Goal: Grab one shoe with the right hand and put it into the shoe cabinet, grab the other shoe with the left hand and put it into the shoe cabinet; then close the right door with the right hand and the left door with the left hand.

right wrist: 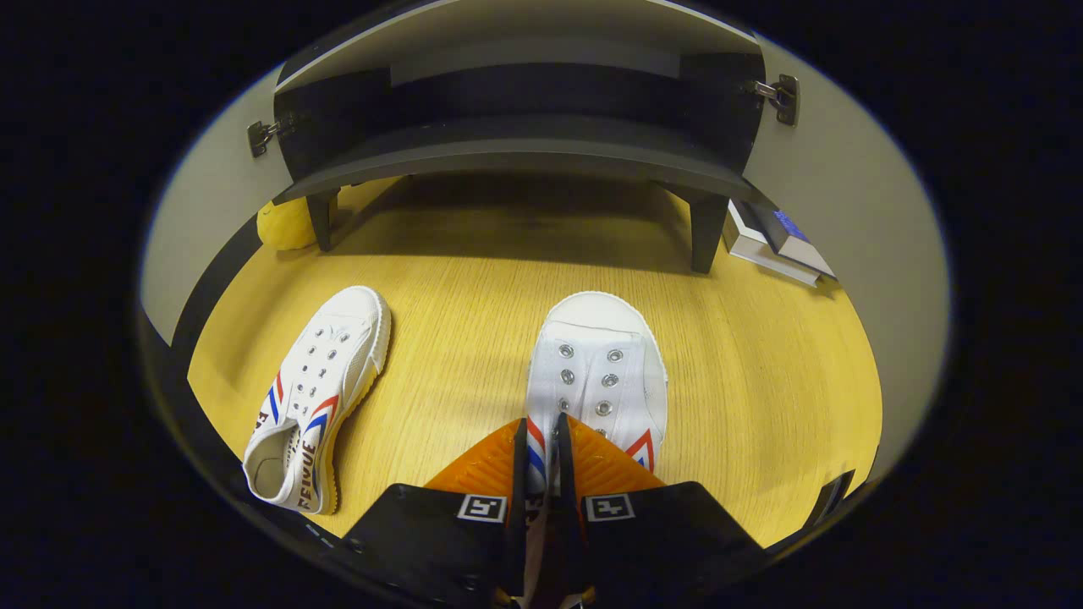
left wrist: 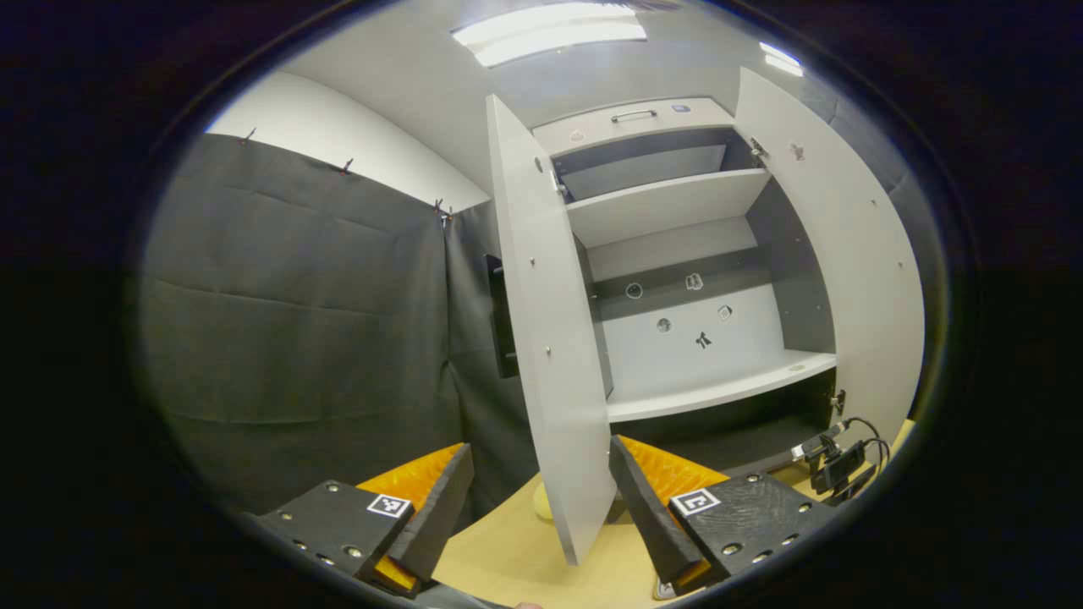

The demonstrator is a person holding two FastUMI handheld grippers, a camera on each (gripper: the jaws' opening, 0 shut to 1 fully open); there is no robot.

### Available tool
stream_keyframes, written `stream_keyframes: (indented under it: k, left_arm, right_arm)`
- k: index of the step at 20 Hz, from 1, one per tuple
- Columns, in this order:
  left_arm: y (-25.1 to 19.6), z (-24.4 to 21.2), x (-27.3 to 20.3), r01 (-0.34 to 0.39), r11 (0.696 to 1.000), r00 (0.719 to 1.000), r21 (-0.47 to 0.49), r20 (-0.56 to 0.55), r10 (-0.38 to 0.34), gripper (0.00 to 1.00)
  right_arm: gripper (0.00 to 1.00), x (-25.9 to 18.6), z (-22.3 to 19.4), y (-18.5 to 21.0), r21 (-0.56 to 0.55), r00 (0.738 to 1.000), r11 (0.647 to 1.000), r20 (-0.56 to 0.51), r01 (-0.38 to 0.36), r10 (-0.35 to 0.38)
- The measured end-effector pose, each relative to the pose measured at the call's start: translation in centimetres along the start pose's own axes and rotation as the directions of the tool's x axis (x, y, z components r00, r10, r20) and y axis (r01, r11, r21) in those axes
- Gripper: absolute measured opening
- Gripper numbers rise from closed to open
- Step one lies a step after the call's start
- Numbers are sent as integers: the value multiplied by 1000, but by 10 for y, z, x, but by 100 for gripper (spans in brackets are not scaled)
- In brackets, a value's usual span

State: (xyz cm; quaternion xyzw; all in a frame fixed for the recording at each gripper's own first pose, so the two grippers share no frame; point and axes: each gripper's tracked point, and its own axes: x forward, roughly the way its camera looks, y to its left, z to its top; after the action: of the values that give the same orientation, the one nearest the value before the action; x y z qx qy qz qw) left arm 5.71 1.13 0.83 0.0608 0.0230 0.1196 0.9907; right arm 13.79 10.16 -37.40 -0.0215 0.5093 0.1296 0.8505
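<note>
The right tongs [right wrist: 541, 448] are pinched tight on the side wall of one white shoe [right wrist: 597, 368], which sits on the yellow wooden surface [right wrist: 761, 381] just before the shoe cabinet [right wrist: 516, 139]. The other shoe [right wrist: 317, 393] lies nearer the surface's left edge, untouched. The left tongs [left wrist: 541, 499] are spread wide, holding nothing, facing the cabinet with the left door [left wrist: 550, 338] and right door [left wrist: 846, 254] both swung open. Judging by this, neither shoe is stowed; nearly everything remains.
</note>
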Motion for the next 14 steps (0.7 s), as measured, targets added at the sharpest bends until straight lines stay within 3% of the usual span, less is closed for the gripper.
stream_keyframes:
  k: [1,2,3,5,7,14]
  left_arm:
    - [0,1,0,2,1000,1000,-1,4,-2,95]
    - [-1,1,0,6,1000,1000,-1,7,-6,95]
    - [0,2,0,6,1000,1000,2,10,-6,95]
    - [0,3,1,8,1000,1000,5,13,-8,95]
    - [-1,3,1,11,1000,1000,0,16,-11,95]
    - [-5,5,3,37,999,999,-14,38,-37,95]
  right_arm:
    - [16,7,1,3,24,1000,1000,17,-4,3]
    - [5,1,0,-1,18,1000,1000,14,-12,12]
    - [2,-2,4,-1,26,999,1000,32,-7,6]
    - [5,-2,5,0,6,999,1000,52,-4,4]
    - [0,-7,7,0,17,998,1000,69,-4,3]
    - [1,-43,37,-12,78,988,996,149,-43,31]
